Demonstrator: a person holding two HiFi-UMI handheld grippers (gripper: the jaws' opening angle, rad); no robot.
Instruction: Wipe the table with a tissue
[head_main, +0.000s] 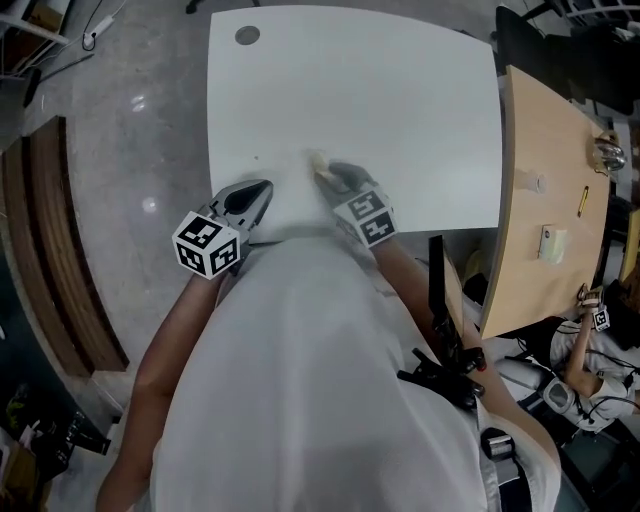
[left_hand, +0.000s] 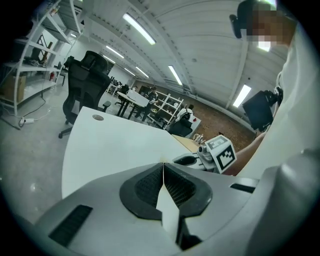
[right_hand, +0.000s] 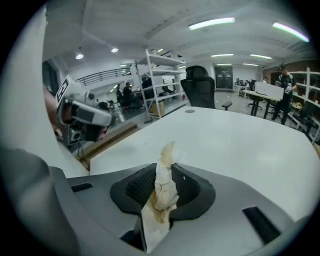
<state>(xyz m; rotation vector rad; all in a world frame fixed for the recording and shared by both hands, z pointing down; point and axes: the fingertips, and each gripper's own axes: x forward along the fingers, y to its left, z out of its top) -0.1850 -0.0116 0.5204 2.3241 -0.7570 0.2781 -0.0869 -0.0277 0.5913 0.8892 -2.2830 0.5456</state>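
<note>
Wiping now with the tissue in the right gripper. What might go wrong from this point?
1. The tissue is a narrow crumpled wad in the right gripper, with only a small tip past the jaws; the jaws might scrape the table instead of wiping it.
2. The tissue shows brown stains, so it may smear dirt rather than lift it.

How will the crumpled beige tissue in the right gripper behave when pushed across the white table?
The crumpled beige tissue looks soft and floppy: its free tip bends past the right gripper, so it should buckle, not push stiffly. Probably light. On the white table it likely slides easily.
</note>
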